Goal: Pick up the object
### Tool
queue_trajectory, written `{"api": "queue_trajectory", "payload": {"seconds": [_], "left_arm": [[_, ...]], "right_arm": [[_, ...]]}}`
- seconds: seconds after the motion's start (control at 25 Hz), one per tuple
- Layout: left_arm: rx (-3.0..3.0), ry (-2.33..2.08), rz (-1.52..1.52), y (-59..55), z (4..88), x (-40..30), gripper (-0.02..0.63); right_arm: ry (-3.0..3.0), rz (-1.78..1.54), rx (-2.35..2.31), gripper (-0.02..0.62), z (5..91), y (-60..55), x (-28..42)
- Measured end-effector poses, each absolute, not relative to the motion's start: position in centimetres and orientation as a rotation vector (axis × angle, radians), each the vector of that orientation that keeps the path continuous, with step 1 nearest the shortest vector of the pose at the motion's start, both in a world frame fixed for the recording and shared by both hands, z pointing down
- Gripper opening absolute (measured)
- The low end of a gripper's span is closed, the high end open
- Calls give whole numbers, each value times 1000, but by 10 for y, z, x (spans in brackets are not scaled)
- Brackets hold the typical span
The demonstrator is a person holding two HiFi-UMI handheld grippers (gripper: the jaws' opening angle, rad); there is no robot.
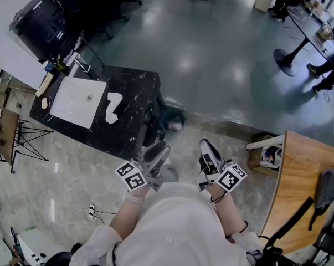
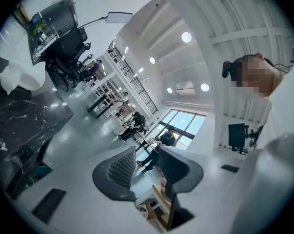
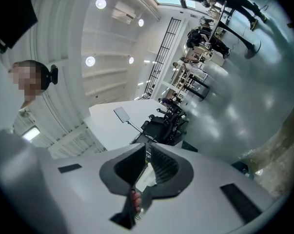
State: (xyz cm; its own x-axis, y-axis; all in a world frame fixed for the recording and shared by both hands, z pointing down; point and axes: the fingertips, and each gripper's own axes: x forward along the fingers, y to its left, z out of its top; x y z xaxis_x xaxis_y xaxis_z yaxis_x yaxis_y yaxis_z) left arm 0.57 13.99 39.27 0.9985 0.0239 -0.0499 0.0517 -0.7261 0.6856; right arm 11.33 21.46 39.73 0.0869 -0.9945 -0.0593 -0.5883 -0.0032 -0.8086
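At the far left stands the black counter [image 1: 133,87], with a white board [image 1: 78,101] lying flat on it. Just right of the board, on bare stone, is the object [image 1: 112,107], a white, curled, crumpled-looking piece. I read it as cloth or paper, so light, limp and not fragile. It will fold rather than lift stiffly, so I would pinch its thicker upper lobe, where it bunches up off the stone.

My left claw [image 1: 157,151] is well short of the counter, a little apart and empty. My right claw [image 1: 206,148] is beside it and all but closed, holding nothing that I can make out. I take the white in its sliver of gap for the counter's things far beyond.
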Motion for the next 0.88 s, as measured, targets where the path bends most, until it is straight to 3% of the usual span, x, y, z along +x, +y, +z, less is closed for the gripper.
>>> {"api": "queue_trajectory", "payload": {"seconds": [0.88], "left_arm": [[2445,-117,-4,-57,419,-9,160]], "right_arm": [[1787,-837,-1627,44,394,-36,99]]}}
